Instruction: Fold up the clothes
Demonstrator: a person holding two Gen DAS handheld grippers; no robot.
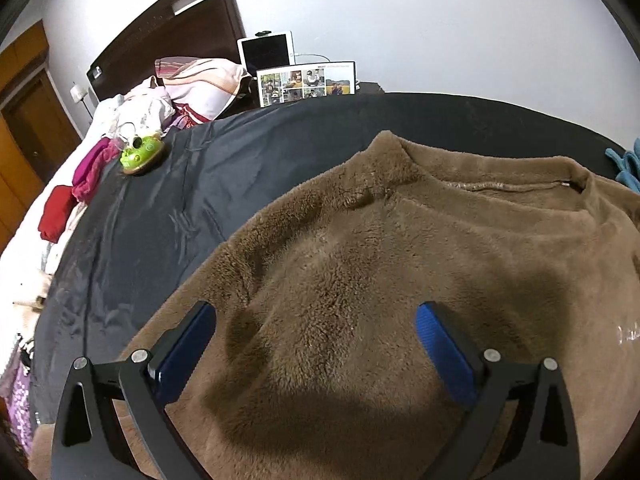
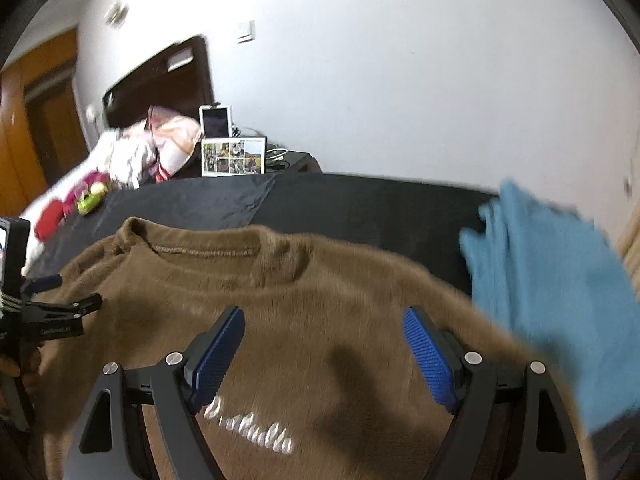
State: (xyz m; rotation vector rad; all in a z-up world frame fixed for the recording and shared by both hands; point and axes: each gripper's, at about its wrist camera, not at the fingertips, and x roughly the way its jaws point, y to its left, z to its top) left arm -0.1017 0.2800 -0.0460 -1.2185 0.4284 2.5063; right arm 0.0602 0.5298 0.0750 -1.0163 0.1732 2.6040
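A fluffy brown sweater (image 1: 380,264) lies spread on a black sheet (image 1: 168,208), collar toward the far wall. My left gripper (image 1: 316,320) hovers over its left shoulder area, jaws wide open with only fleece below them. In the right wrist view the same sweater (image 2: 320,300) shows white lettering (image 2: 248,428) on its chest. My right gripper (image 2: 324,332) hangs over the chest, open and holding nothing. The left gripper's body (image 2: 44,320) shows at the left edge of that view.
A blue cloth (image 2: 552,300) lies right of the sweater, its edge (image 1: 626,164) also in the left wrist view. A green toy (image 1: 140,154), red and pink clothes (image 1: 76,192), pillows, a tablet (image 1: 266,52) and a photo frame (image 1: 306,84) crowd the far left.
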